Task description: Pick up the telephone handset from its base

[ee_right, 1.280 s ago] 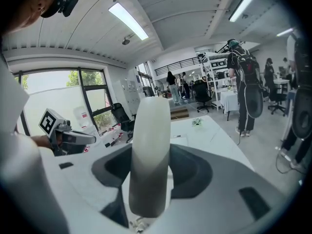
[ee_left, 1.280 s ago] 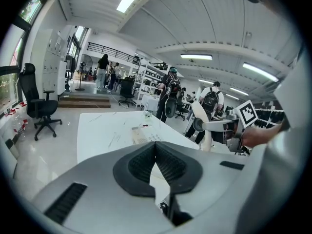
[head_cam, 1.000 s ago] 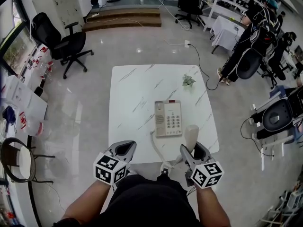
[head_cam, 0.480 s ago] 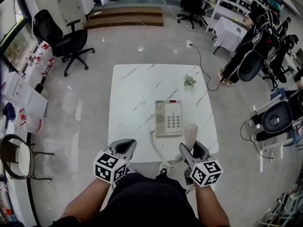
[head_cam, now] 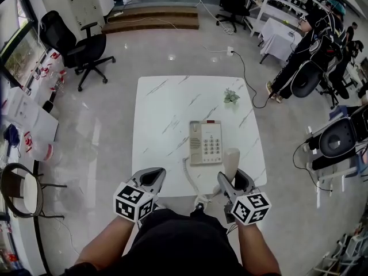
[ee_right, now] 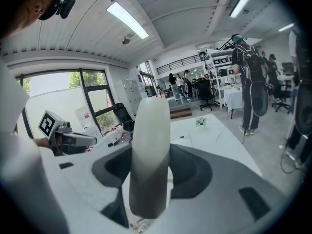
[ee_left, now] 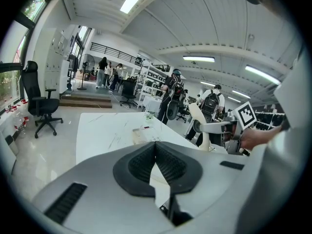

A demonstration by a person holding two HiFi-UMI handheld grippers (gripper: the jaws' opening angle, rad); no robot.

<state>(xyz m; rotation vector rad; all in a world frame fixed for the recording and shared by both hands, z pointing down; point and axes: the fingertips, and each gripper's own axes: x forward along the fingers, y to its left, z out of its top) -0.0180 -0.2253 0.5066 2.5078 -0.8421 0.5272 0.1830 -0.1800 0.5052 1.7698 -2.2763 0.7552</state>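
Observation:
The beige telephone base [head_cam: 205, 142] with its keypad lies on the white marble table [head_cam: 167, 114], right of centre. The beige handset [head_cam: 231, 162] is off the base and stands upright between the jaws of my right gripper [head_cam: 233, 178], over the table's near right edge. In the right gripper view the handset [ee_right: 148, 155] fills the gap between both jaws. The coiled cord [head_cam: 187, 174] runs from the base toward the near edge. My left gripper [head_cam: 152, 177] hovers at the near edge, left of the base, and its pads [ee_left: 168, 162] meet with nothing between them.
A small potted plant [head_cam: 230, 96] stands at the table's far right. A black office chair [head_cam: 77, 50] is off to the far left, and a round stool [head_cam: 20, 191] sits near left. People and chairs [head_cam: 310, 62] stand at the right.

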